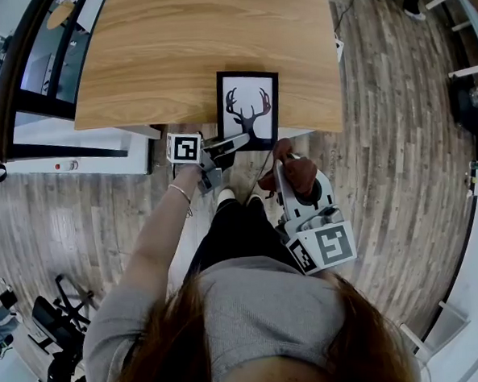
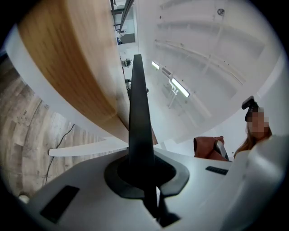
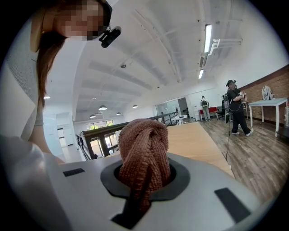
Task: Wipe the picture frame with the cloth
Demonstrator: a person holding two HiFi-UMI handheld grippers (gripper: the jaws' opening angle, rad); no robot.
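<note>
Left tongs point(image 1: 232, 141) gripping frame point(image 1: 247, 87), right tongs point(image 1: 284, 172) gripping cloth point(image 3: 144, 149)

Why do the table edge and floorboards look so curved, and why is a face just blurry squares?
Head view: a wide-angle lens bows the table edge and floorboards; the picture frame near the middle stays nearly square. Left gripper view: same bending, black corners, washed-out white ceiling. Right gripper view: the cloth looks sharp; the squares were laid over the face afterwards.
</note>
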